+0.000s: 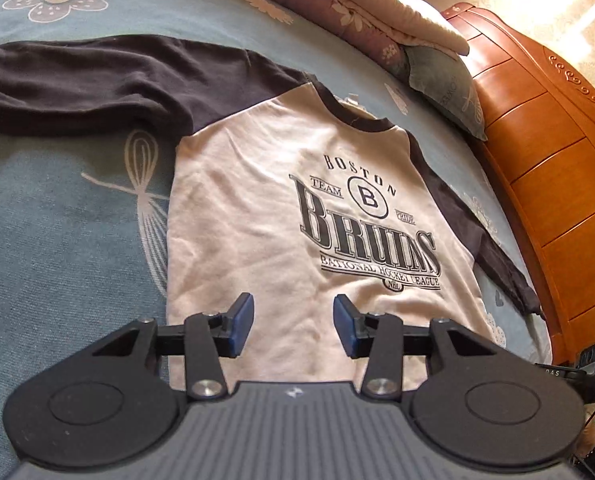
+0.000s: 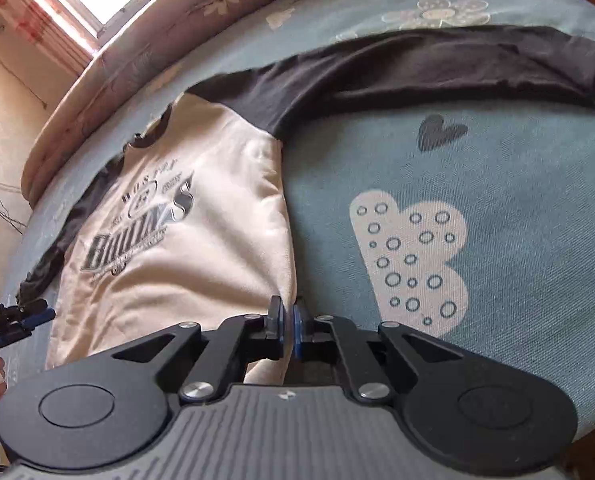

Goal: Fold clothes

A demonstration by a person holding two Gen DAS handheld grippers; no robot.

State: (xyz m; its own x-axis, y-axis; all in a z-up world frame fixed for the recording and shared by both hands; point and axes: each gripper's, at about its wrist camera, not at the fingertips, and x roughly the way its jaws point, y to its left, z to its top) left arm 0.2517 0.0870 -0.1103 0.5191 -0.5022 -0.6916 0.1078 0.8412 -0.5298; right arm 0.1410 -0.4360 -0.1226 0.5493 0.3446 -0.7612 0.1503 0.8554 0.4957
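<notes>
Cream and black, the shirt [image 1: 257, 208] is lying flat, print side up, on my blue patterned bedsheet [image 1: 57, 220].

I am holding my left claw [image 1: 293, 326] wide open just above the shirt's lower hem, gripping nothing. My right claw [image 2: 288, 330] is sitting at the hem's corner with its pads pressed together; I cannot tell whether cloth is caught between them. Both dark sleeves are lying spread outward, near a wooden headboard [image 1: 545, 184].
</notes>
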